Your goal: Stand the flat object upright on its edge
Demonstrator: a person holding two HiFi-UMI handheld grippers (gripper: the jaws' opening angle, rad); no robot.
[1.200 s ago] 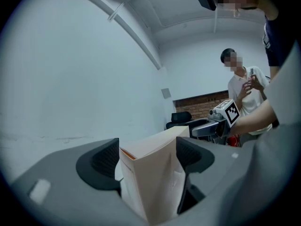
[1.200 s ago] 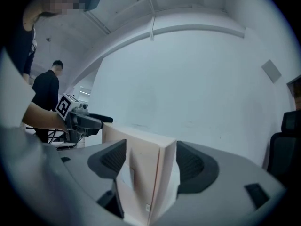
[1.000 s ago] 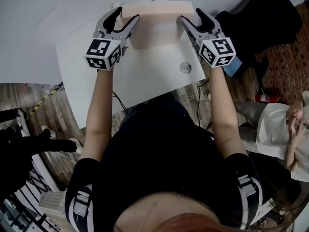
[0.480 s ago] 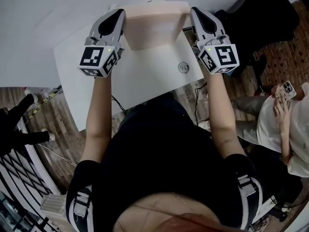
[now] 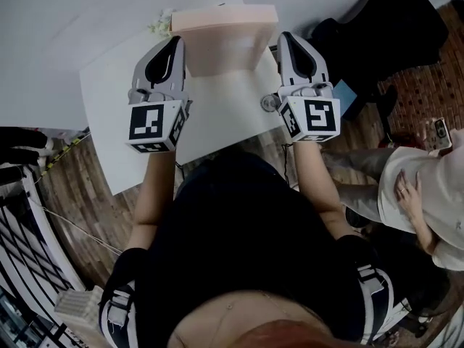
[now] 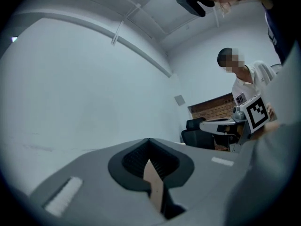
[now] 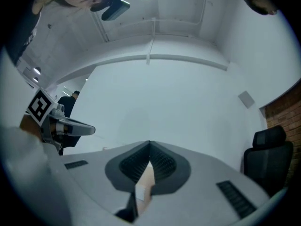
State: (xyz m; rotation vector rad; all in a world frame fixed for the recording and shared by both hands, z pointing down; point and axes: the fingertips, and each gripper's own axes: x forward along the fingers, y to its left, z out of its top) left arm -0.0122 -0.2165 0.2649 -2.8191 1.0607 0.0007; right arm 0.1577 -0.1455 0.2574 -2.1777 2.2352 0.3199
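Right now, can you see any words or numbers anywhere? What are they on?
No words or numbers can be read.
Left cube, on the left tool: a black-and-white square pattern, no letters.
Right cube, on the right tool: the same kind of pattern.
Board: plain, no print.
Dark patch on a bystander's shirt: too small to read.
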